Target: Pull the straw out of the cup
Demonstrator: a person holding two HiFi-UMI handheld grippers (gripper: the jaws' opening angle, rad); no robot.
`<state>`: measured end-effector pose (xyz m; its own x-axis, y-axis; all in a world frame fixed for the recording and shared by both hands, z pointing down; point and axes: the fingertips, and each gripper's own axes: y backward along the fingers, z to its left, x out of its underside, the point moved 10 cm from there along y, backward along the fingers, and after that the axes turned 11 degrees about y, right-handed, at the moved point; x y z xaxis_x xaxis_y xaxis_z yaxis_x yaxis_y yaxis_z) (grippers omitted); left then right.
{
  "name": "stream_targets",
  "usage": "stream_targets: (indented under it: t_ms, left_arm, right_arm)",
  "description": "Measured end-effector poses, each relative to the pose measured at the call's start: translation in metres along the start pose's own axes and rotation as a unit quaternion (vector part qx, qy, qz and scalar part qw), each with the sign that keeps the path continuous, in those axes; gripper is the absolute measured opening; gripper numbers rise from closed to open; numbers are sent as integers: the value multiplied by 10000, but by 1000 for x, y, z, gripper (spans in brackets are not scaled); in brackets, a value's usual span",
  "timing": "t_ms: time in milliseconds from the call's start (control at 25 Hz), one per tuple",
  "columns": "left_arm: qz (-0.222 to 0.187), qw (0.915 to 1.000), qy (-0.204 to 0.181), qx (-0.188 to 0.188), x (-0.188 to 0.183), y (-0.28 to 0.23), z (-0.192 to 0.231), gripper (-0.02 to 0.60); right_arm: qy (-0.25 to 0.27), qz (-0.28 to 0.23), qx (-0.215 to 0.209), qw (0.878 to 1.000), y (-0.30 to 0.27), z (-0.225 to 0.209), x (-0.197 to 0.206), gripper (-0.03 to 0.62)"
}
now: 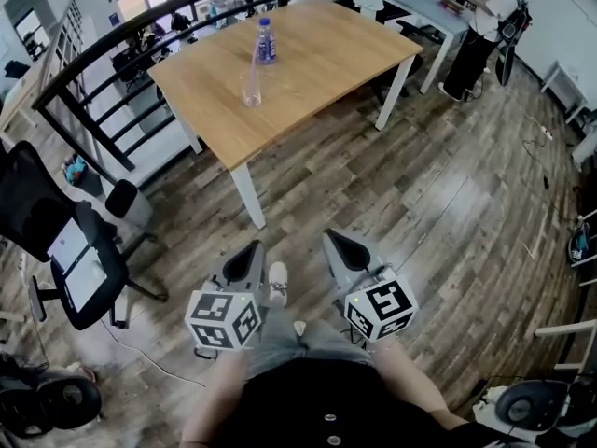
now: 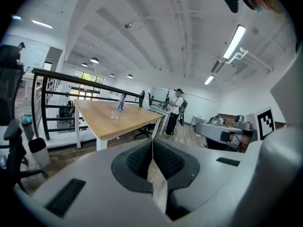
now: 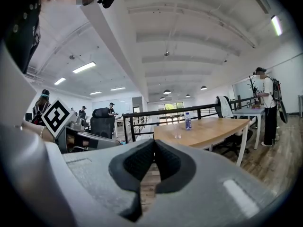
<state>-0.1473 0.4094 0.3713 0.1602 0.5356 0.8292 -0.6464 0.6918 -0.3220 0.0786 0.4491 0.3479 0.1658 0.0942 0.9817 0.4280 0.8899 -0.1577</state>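
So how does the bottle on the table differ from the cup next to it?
The bottle is taller, capped and blue-labelled; the cup is shorter, open-topped and plain clear. The bottle stands farther back on the table; the cup sits nearer its front corner. Both stand upright, apart.

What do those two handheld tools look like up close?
The left gripper and right gripper are light grey plastic, with black textured pads lining tapering jaws. Each carries a white cube printed with black square markers. The person wears a dark buttoned top.
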Motion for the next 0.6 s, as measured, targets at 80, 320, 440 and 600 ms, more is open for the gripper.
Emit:
stream_targets:
  t_ms: [80, 320, 440, 600]
  left_arm:
    - [6, 10000, 41, -12, -4, -12, 7, 17]
    - [34, 9998, 116, 132, -33, -56, 34, 17]
    - [20, 9998, 37, 209, -56, -82, 54, 17]
    - [13, 9994, 16, 335, -89, -117, 83, 17]
  right_arm:
    - [-14, 42, 31, 10000, -10, -8, 4, -2]
    - [-25, 69, 120, 9999, -59, -37, 4, -2]
    - [-15, 30, 140, 9999, -93, -50, -1, -2]
    - [41, -2, 182, 9998, -142, -67, -12, -2]
